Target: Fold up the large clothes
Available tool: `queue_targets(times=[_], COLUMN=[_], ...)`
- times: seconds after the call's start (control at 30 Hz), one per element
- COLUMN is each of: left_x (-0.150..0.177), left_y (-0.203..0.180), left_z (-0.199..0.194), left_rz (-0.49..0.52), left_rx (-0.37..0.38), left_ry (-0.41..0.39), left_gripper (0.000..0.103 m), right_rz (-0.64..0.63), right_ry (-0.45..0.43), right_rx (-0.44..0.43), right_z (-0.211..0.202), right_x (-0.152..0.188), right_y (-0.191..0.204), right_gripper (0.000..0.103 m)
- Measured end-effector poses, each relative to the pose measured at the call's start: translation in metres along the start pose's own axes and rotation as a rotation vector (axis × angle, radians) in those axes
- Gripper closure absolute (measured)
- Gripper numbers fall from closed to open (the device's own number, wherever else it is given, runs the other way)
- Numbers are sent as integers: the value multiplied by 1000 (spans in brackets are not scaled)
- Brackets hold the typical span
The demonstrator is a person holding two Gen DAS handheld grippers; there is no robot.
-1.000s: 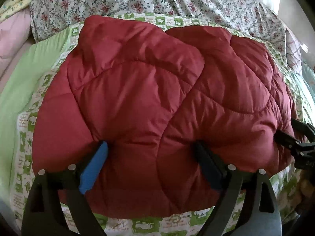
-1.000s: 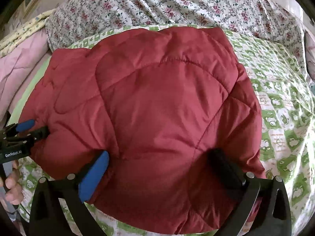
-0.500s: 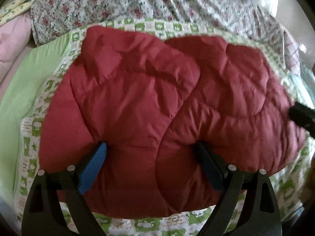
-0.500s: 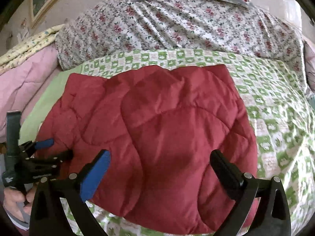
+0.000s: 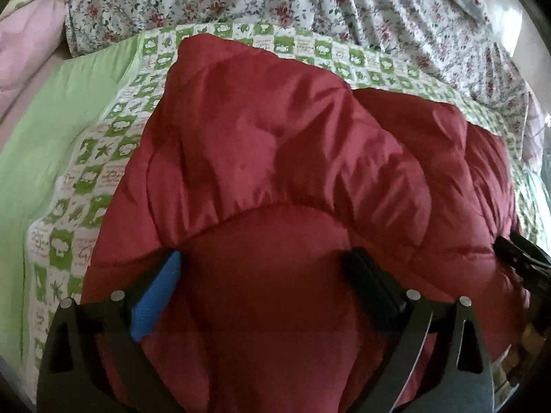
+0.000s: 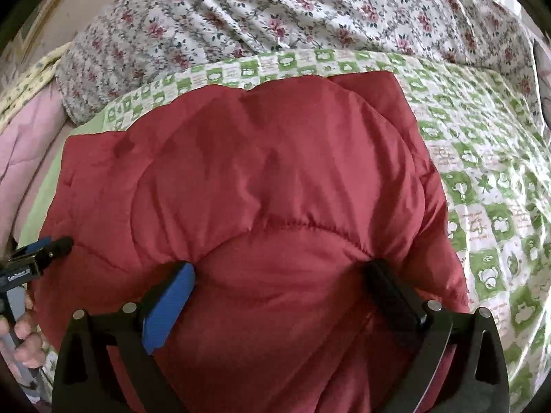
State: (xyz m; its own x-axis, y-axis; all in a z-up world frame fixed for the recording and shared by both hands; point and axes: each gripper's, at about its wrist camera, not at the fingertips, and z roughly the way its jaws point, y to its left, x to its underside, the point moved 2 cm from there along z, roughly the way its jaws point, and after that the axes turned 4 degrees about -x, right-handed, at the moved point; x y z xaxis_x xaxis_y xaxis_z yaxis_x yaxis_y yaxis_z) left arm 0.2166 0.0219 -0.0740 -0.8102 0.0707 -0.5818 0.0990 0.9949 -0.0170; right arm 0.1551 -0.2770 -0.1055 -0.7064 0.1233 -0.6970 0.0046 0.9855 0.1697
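The red quilted jacket point(image 5: 292, 179) lies bunched on the green-checked sheet point(image 5: 86, 179) of the bed, near edge toward both cameras, flowered bedding point(image 6: 275, 10) beyond.

Left claw point(image 5: 265, 265): jaws wide and opening, a thick roll of padding between the fingers; whether the pads press cannot be told. Right claw point(image 6: 282, 275): fingers wide apart astride a similar bulge, grip likewise unclear.

Procedure, as judged:
1. Take both layers deep between the pads; slick padded fabric probably slips from shallow bites
2. Raise both claws level
3. Carry the edge toward the far hem, keeping seams parallel
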Motion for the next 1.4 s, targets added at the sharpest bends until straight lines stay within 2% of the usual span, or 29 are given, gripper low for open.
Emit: queue_targets(times=[0.3,0.47,0.57,0.73,0.83,0.97,1.27,1.4], left_x=[-3,0,13,41,51,58,62,61], left_y=[1,5,6,11,10,7,3,3], left_z=[9,-13,-36,-64,-60,-46,-40,-39], left_rz=[6,-18,-25,-13,8,12,16,18], left_rx=[-8,23,70,79,67,45,24,18], left_ry=[5,-15,-38,-64,-42,-27,-42,-35], left_gripper=[1,2,2,2,2,2,0,0], right_rz=[-4,5,13,-26,-73,-91,-67,-41], right_ry=[-4,-11,-32,-99,-71,-4,-25,-35], right_rx=[10,-5,-5,-17,-10,18,5,6], right_z=[3,2,-11,-58,-64,-43,-33,-52], right_x=[-1,0,2,19,35,52,59,56], right_y=[0,-4,-2,18,28,24,16,23], right_gripper=[1,1,1,3,3,3,0,1])
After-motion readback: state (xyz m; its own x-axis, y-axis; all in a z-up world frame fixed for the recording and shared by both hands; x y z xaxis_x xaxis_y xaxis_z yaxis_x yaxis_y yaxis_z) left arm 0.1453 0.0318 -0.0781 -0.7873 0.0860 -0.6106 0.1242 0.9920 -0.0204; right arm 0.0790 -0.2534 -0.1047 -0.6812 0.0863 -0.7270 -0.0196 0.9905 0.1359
